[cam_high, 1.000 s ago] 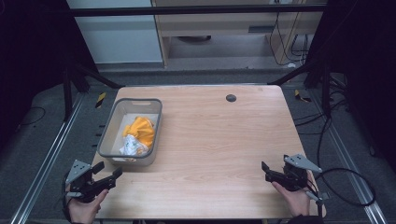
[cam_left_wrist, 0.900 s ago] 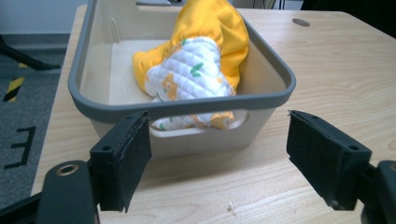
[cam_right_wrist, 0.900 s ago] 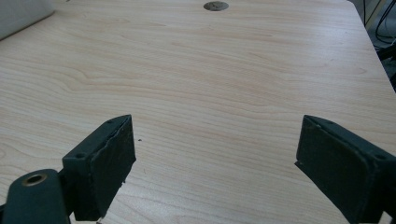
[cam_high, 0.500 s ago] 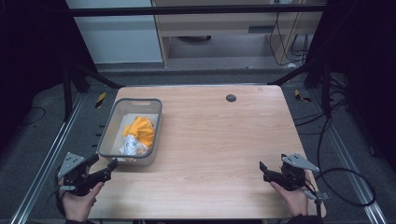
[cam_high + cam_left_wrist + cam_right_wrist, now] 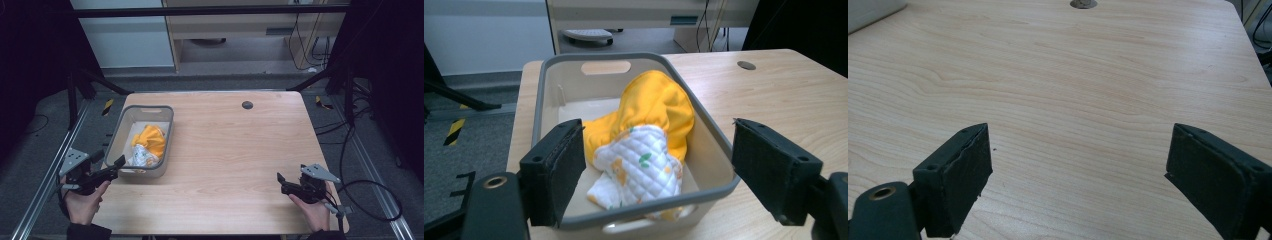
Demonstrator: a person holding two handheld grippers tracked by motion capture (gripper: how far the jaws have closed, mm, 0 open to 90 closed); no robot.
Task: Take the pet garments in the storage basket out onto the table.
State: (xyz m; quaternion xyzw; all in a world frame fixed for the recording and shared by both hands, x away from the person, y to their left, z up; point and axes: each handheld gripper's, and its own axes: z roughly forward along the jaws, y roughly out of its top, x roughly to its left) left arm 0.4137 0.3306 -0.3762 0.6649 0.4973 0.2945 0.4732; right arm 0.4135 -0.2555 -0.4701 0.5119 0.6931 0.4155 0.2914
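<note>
The yellow cloth point(image 5: 651, 107) lies bunched in the grey bin point(image 5: 122, 127) at the table's left side, with a white quilted printed piece point(image 5: 639, 162) folded over its near end. The left gripper point(image 5: 111, 167) sits just outside the bin's near wall, jaws spread wide and aimed straight at the bundle (which runs lengthwise away from it, toward the bin's far handle slot). The right gripper point(image 5: 281, 182), also wide open and empty, hovers over bare wood point(image 5: 1088, 85) well apart from the bin, so the left is plainly nearer.

The left gripper point(image 5: 112, 165) hovers seemingly just short of the grey bin point(image 5: 120, 136) holding cloths point(image 5: 148, 145).
</note>
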